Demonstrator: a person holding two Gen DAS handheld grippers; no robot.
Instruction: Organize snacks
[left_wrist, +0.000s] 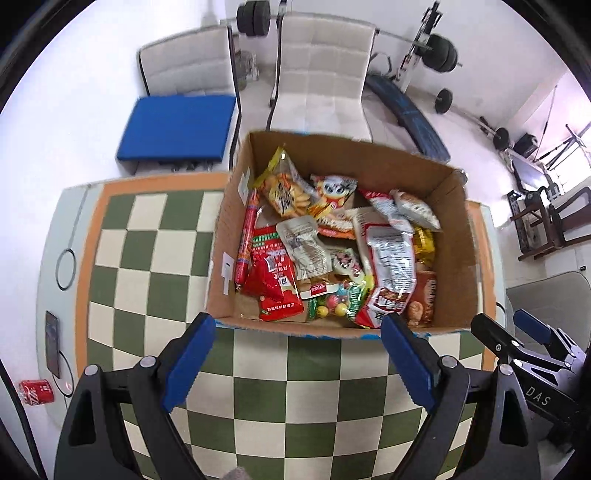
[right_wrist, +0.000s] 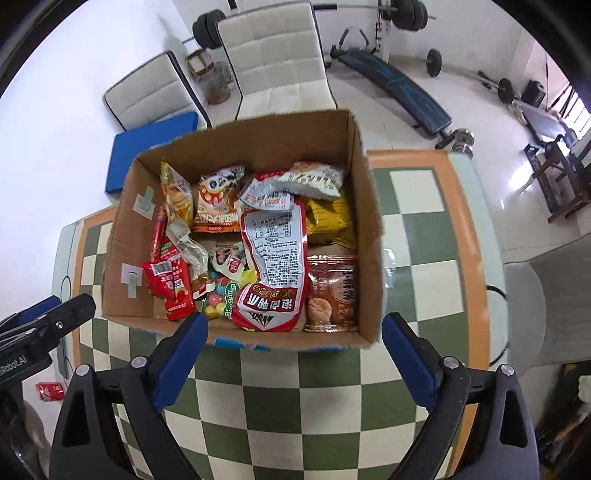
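Note:
An open cardboard box (left_wrist: 452, 236) stands on the checkered table and holds several snack packets. It also shows in the right wrist view (right_wrist: 364, 206). Inside lie a long red sausage stick (left_wrist: 246, 236), a red packet (left_wrist: 275, 288), a red-and-silver pouch (right_wrist: 275, 258), a brown biscuit packet (right_wrist: 332, 291), a yellow packet (right_wrist: 328, 218) and a bag of coloured candy balls (left_wrist: 338, 301). My left gripper (left_wrist: 297, 328) is open and empty just in front of the box's near wall. My right gripper (right_wrist: 293, 328) is open and empty at the same wall, beside the left one.
The green-and-cream checkered tablecloth (left_wrist: 258, 398) covers the table. A phone (left_wrist: 52, 343) and a red can (left_wrist: 37, 392) lie at the left edge. Two white chairs (left_wrist: 321, 74) and a blue cushion (left_wrist: 177, 125) stand behind the table. Weight gear (right_wrist: 399, 88) is on the floor beyond.

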